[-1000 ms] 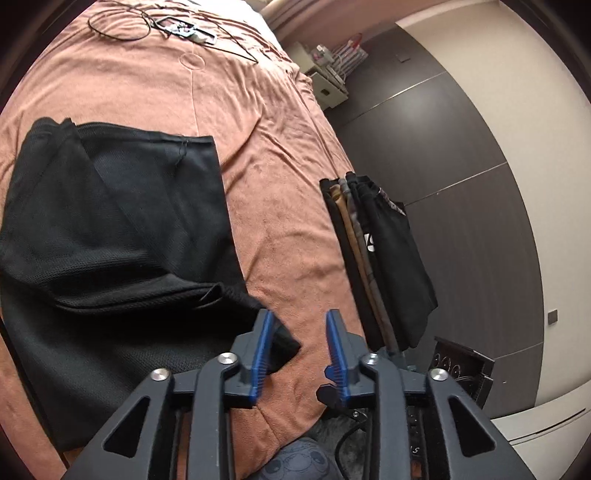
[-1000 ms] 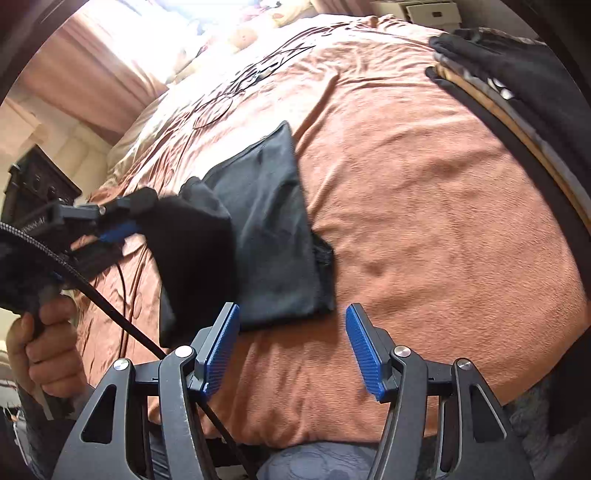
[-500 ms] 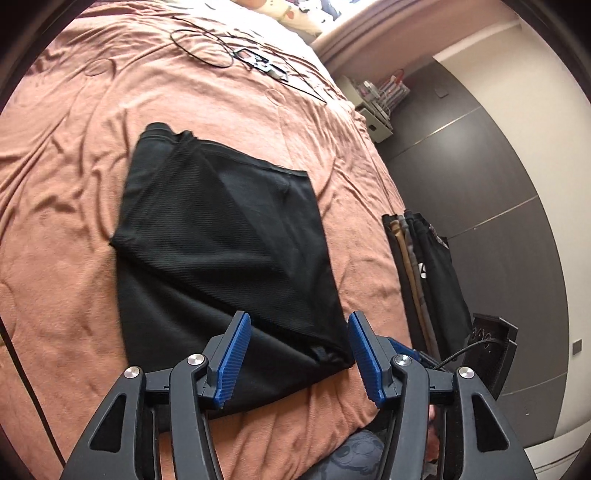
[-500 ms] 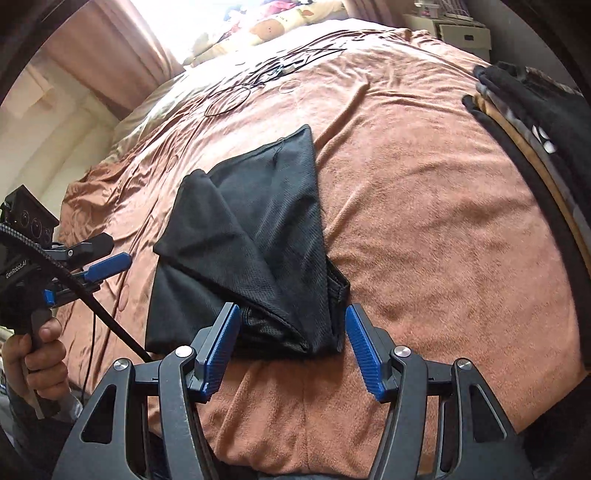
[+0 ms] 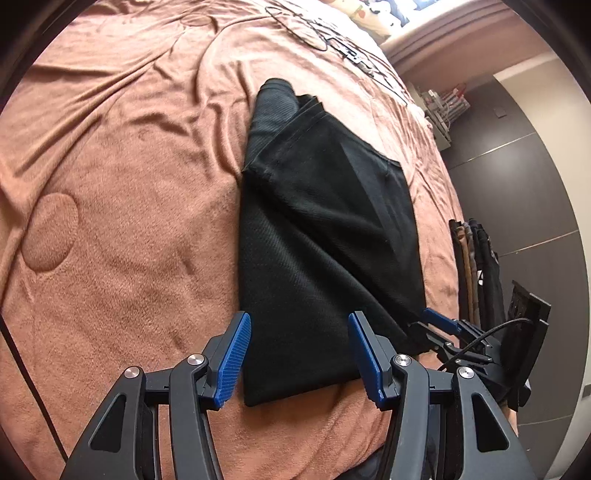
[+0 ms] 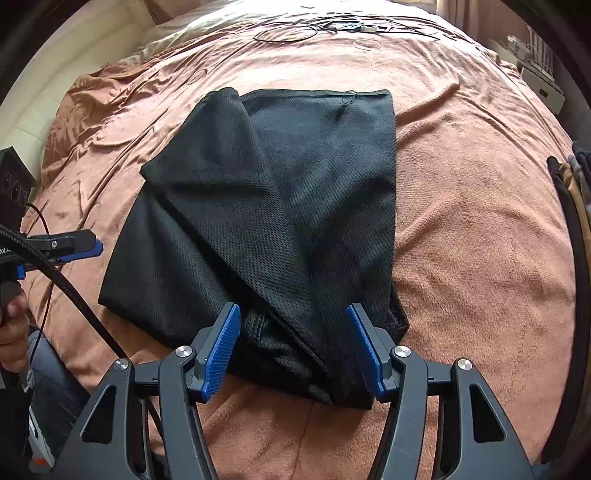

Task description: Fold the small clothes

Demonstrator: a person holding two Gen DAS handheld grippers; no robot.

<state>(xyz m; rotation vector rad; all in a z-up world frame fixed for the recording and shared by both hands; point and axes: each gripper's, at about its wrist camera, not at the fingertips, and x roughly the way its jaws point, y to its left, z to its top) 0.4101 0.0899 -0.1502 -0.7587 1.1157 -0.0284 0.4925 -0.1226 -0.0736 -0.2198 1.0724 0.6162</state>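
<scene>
Left wrist view – claw: left gripper (image 5: 299, 352) spread wide, pinching nothing, low centre of frame
Left wrist view – change: black garment (image 5: 325, 229) released since a second ago, now lying folded on brown blanket (image 5: 122, 206), centre frame; fold judged laid, next fold pending
Right wrist view – claw: right gripper (image 6: 293, 349) spread, straddling near hem, not yet gripping
Right wrist view – surroundings: stack of folded clothes (image 6: 576, 177) at right edge, cables (image 6: 295, 31) at top, well apart; no obstruction noted
</scene>
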